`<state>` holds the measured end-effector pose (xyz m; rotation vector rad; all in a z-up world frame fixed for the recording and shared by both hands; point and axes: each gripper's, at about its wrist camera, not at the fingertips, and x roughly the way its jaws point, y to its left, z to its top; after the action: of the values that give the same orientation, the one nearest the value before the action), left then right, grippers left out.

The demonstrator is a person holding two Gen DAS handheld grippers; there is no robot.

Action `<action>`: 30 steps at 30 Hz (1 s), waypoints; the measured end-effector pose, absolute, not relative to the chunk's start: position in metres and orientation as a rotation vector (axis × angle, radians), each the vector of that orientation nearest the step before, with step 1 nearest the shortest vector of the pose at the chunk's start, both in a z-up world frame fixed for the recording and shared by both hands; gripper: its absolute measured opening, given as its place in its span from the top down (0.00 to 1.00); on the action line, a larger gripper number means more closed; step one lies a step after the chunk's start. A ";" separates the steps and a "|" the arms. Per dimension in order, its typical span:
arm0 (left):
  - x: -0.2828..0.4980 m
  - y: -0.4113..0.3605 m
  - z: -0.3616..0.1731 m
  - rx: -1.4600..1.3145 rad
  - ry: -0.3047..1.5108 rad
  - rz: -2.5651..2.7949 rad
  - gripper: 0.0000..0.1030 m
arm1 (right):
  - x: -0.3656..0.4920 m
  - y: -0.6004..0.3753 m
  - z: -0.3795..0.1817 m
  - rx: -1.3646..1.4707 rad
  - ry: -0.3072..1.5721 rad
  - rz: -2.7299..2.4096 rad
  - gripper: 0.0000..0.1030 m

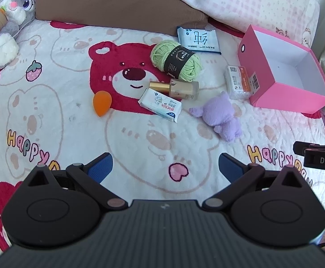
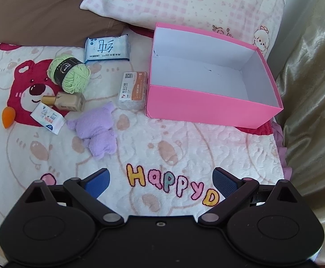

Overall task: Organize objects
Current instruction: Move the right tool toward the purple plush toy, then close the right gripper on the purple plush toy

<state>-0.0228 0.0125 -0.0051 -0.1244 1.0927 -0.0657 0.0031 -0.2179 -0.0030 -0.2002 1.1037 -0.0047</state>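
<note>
Both claws hover low over the bed blanket (image 2: 184, 143), holding nothing: the left claw (image 1: 165, 167) and the right claw (image 2: 161, 181) each have their blue-padded fingers spread wide. The pink box (image 2: 209, 109) sits open toward the right side of the bed, its white inside bare apart from what may be a small dark mark. Just beside its left wall lies a clear packet with an orange label (image 2: 133, 90). Further left are a purple plush (image 2: 95, 129), a beige bottle with a gold cap (image 2: 65, 102), a white wipes packet (image 2: 47, 120), an orange sponge (image 2: 8, 117), green yarn (image 2: 69, 73) and a blue-and-white tissue pack (image 2: 106, 48).
</note>
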 end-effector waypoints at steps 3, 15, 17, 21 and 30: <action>-0.023 0.013 -0.004 -0.126 1.087 -0.060 0.00 | 0.003 -0.218 -0.003 -0.201 1.102 -0.007 0.03; -0.018 0.014 0.002 -0.143 1.097 -0.087 0.00 | -0.002 -0.219 0.000 -0.243 1.091 -0.004 0.03; -0.016 0.013 0.007 -0.139 1.095 -0.104 0.00 | -0.003 -0.220 0.004 -0.259 1.069 -0.001 0.03; -0.017 0.005 0.028 -0.082 1.056 -0.141 0.00 | -0.004 -0.227 0.023 -0.283 1.012 0.004 0.03; 0.006 -0.017 0.034 -0.069 1.042 -0.288 0.00 | -0.010 -0.236 0.041 -0.224 0.847 0.337 0.04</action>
<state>0.0064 -0.0168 0.0340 -0.0691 1.0415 -0.2885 -0.0102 -0.2357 0.0414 -0.2241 0.8468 0.3367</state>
